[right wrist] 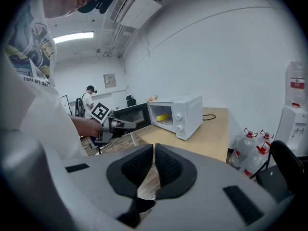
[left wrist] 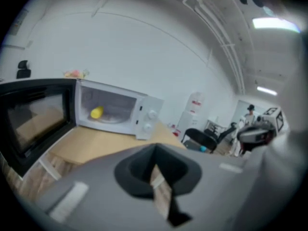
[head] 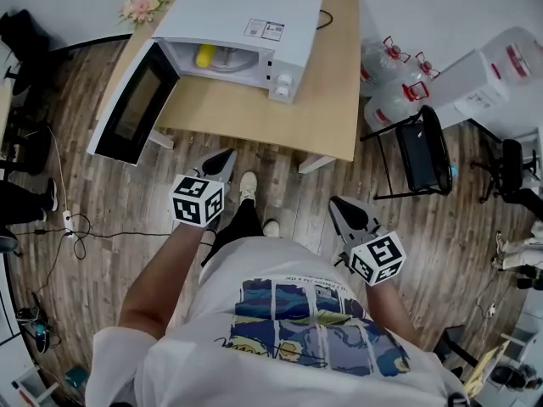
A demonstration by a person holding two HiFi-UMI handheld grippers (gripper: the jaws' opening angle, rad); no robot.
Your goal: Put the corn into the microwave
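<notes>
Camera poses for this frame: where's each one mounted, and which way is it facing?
Head view: on the person's head, looking steeply down at the table and the open microwave; shows the shirt, left hand-held gripper and right hand-held gripper.
Left gripper view: rides the left hand-held gripper, looking along its shut jaws at the microwave; only its own jaws show clearly.
Right gripper view: rides the right hand-held gripper, facing the microwave from further right; shows the shirt and the left hand-held gripper.
Shared: all three see the corn inside the microwave.

Bright, even ceiling light (right wrist: 73, 36); left gripper view motion-blurred, both gripper views fisheye-curved.
</notes>
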